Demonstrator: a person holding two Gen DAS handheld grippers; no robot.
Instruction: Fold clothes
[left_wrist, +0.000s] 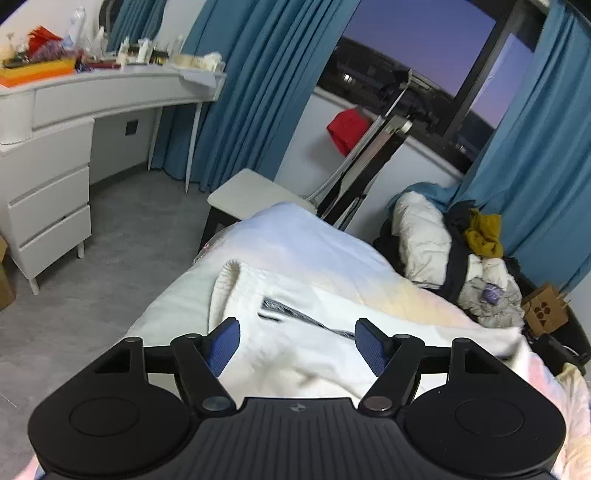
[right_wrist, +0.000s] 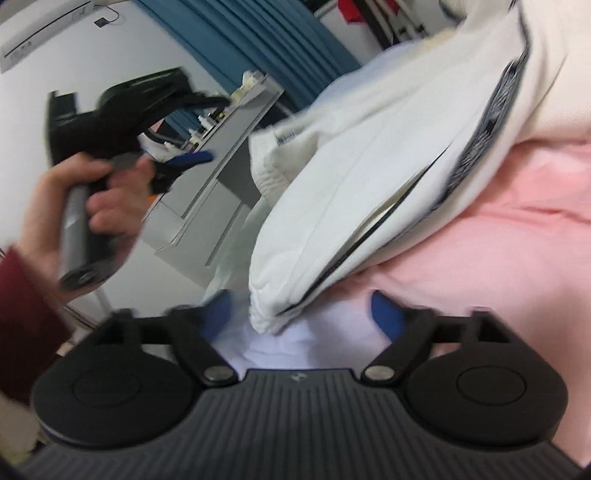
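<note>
A white garment (left_wrist: 295, 306) with a dark patterned stripe and a ribbed hem lies on the bed (left_wrist: 424, 295). My left gripper (left_wrist: 297, 345) hovers open above it, blue pads spread wide, nothing between them. In the right wrist view the same garment (right_wrist: 351, 184) lies folded in layers on the pink sheet (right_wrist: 498, 258), its ribbed corner hanging just in front of my right gripper (right_wrist: 301, 314), which is open. The left gripper (right_wrist: 184, 160) shows there too, held in a person's hand (right_wrist: 103, 206) with a dark red sleeve. That view is blurred.
A white dresser (left_wrist: 48, 177) with cluttered top stands at left across grey floor (left_wrist: 129, 240). A heap of clothes (left_wrist: 461, 251) sits by the blue curtains (left_wrist: 535, 166) at right. A white stool (left_wrist: 255, 192) and a folded rack (left_wrist: 362, 166) stand beyond the bed.
</note>
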